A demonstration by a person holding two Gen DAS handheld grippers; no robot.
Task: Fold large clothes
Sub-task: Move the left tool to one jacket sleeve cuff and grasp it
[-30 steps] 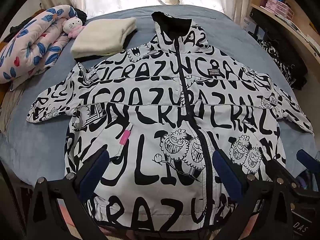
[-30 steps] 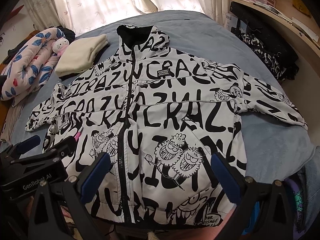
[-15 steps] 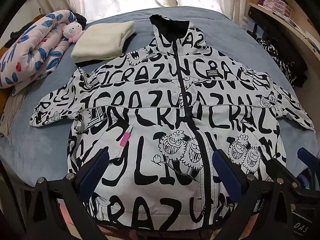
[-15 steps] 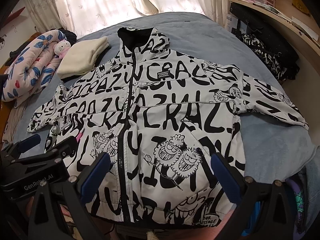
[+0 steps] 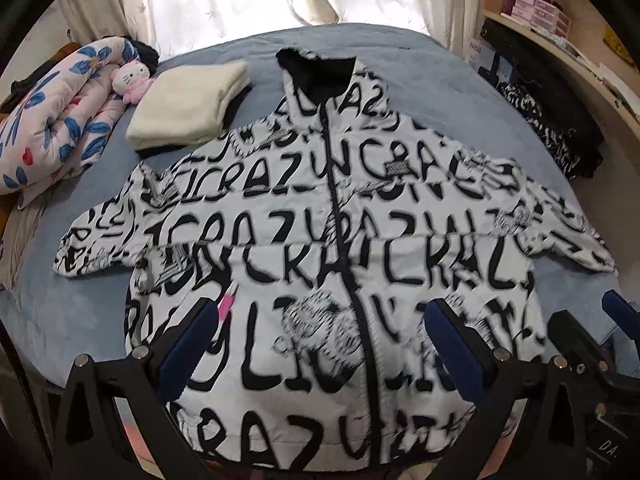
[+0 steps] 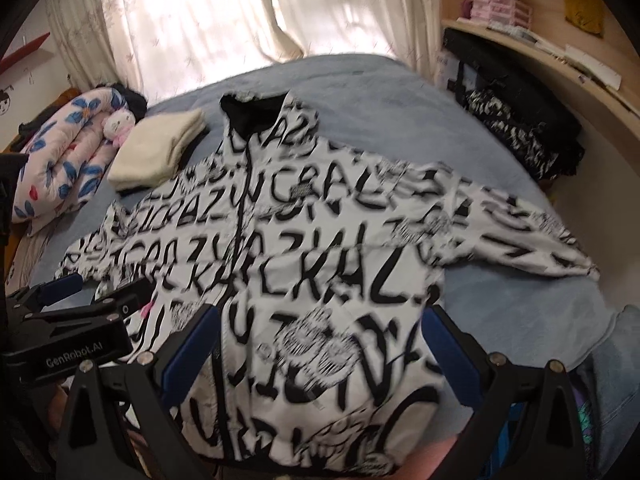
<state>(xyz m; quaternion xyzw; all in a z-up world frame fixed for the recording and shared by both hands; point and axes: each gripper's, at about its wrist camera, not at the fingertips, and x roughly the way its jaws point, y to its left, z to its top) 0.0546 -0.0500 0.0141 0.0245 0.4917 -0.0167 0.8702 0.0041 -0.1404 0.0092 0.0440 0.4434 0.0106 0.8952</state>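
A large white jacket with black lettering (image 5: 304,240) lies spread flat, zipped, on the blue bed, sleeves out to both sides; it also shows in the right wrist view (image 6: 304,264). My left gripper (image 5: 320,344) is open and empty, held above the jacket's lower half near the hem. My right gripper (image 6: 316,352) is open and empty, above the lower right part of the jacket. The left gripper's body (image 6: 76,320) shows at the left of the right wrist view.
A folded cream garment (image 5: 188,112) lies beyond the left shoulder. A floral quilt (image 5: 52,120) and a plush toy (image 5: 130,80) are at far left. Dark clothes (image 5: 552,128) are piled at right under a wooden shelf (image 5: 580,64). Curtains hang behind the bed.
Both grippers have lifted and tilted, so the jacket sits lower in both views and is motion-blurred. The jacket itself has not moved.
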